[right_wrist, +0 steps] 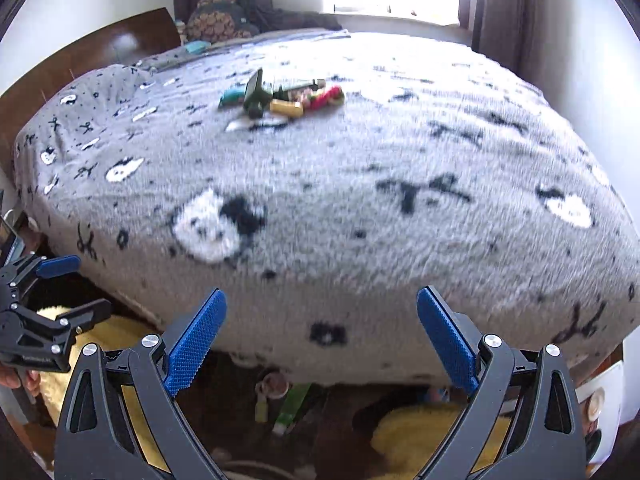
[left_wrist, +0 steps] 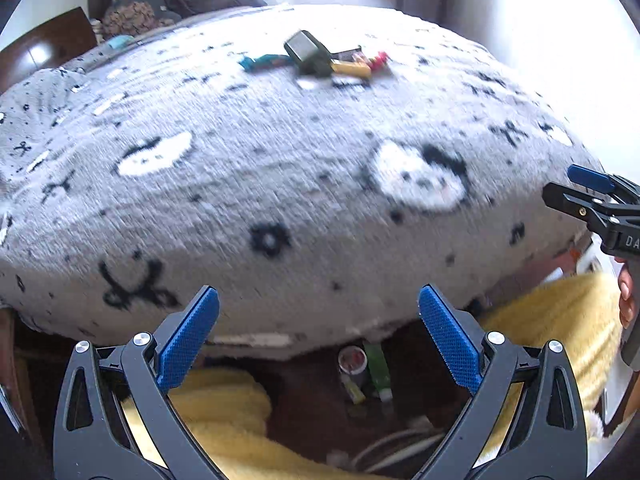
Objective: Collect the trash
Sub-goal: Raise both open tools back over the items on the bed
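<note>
A small pile of trash (left_wrist: 328, 59) lies far back on the bed: a dark green pouch, a teal wrapper, a yellow piece and red bits. It also shows in the right wrist view (right_wrist: 282, 96). My left gripper (left_wrist: 318, 336) is open and empty at the bed's near edge, well short of the pile. My right gripper (right_wrist: 322, 340) is open and empty too, at the same edge. Each gripper shows at the side of the other's view: the right one (left_wrist: 576, 190) and the left one (right_wrist: 76, 286), both open.
The bed has a fuzzy grey patterned blanket (left_wrist: 304, 184). A wooden headboard (left_wrist: 44, 46) is at the left, a bright window behind. Under the bed's edge lie a yellow rug (left_wrist: 224, 404), a can (left_wrist: 353, 360), a green tube (left_wrist: 378, 370) and cables.
</note>
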`<state>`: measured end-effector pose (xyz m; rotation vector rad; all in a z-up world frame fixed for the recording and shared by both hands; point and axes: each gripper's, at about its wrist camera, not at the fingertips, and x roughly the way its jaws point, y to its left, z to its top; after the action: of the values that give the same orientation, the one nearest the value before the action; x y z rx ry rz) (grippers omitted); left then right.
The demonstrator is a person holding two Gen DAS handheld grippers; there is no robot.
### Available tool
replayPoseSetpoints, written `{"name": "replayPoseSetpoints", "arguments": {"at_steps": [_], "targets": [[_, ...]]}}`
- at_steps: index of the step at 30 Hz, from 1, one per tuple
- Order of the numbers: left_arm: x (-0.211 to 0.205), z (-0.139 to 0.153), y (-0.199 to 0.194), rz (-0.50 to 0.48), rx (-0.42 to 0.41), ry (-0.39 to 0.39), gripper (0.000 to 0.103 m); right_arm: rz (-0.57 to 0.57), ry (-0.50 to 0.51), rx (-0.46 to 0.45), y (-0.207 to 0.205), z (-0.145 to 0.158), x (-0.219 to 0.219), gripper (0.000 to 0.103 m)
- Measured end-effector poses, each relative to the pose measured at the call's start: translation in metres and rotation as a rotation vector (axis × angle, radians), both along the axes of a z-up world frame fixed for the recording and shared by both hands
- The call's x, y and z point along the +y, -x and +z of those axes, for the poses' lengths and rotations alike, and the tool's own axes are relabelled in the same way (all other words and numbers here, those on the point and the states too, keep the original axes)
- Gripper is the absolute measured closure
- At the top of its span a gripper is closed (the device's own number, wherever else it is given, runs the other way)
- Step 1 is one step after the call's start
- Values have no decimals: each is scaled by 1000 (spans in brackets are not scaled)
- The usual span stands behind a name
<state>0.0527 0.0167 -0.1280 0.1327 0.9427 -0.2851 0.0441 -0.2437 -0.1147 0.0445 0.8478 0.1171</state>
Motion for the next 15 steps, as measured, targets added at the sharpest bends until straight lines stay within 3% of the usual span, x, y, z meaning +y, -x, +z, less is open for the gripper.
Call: {"name": "replayPoseSetpoints", "arguments": {"at_steps": [7,15], "targets": [[13,19,-50,48,-61,-3,8,-8,21,-68,-43,30,-4,7],[7,21,-118,58,-60,-22,8,-8,11,-65,-117,27,-5,9]]}}
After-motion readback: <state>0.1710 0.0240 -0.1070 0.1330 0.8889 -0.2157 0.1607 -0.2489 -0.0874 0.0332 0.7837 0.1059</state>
